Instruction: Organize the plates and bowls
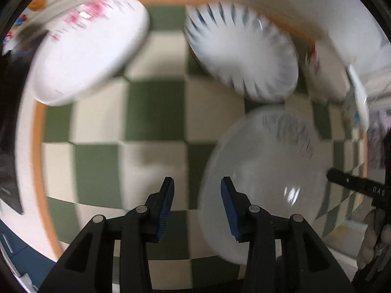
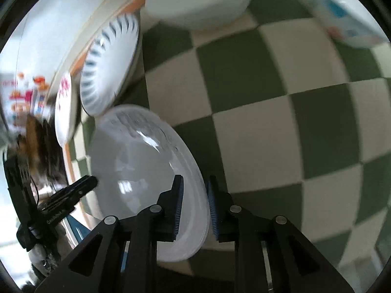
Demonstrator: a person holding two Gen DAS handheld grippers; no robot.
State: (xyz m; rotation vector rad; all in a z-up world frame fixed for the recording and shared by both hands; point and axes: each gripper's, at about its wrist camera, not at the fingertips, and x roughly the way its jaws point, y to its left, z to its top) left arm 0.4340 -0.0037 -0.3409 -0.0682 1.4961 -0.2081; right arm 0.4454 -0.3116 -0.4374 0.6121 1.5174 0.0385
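My right gripper [image 2: 194,205] is shut on the rim of a plain white plate [image 2: 144,168] and holds it tilted over the green-and-cream checkered cloth [image 2: 268,131]. The same plate [image 1: 264,171] shows at the right of the left wrist view, with the right gripper's finger [image 1: 352,183] at its edge. My left gripper [image 1: 197,205] is open and empty, just left of that plate. A white plate with blue rim strokes [image 1: 242,51] [image 2: 110,63] and a white plate with red print [image 1: 90,48] [image 2: 64,107] lie further off. A white bowl [image 2: 198,0] stands beyond.
A white dish with blue and red print [image 2: 347,14] sits at the far right of the right wrist view. The cloth has an orange border [image 1: 36,161] near the table edge. Colourful items [image 2: 27,92] stand beyond the table.
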